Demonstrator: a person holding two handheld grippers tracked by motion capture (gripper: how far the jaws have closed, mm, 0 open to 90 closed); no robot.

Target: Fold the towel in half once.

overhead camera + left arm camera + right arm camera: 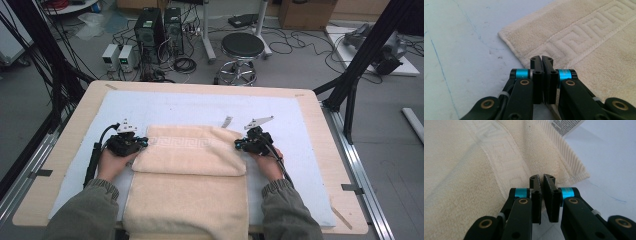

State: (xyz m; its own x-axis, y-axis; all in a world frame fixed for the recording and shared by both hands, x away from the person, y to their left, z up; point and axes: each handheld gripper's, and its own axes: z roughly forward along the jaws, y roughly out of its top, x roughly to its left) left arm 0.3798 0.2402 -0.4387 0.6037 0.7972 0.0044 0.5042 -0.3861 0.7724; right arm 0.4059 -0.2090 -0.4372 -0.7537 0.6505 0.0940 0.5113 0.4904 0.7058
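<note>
L claw (543, 61), R claw (542, 180), clamped on towel (192, 150) edges, pinch hidden

place: we read it as a robotics lab | floor: computer towers (159, 27), power supplies (119, 56), loose cables (295, 42) | black frame struts (367, 47) | round stool (242, 46) | cardboard box (306, 12) | wooden table (320, 107) with pale mat (190, 107)

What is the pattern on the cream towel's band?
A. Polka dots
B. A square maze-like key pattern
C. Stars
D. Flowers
B: the cream terry towel has a woven band of square, maze-like key shapes running across it, clear in the left gripper view and visible near the fold in the high view.
</note>
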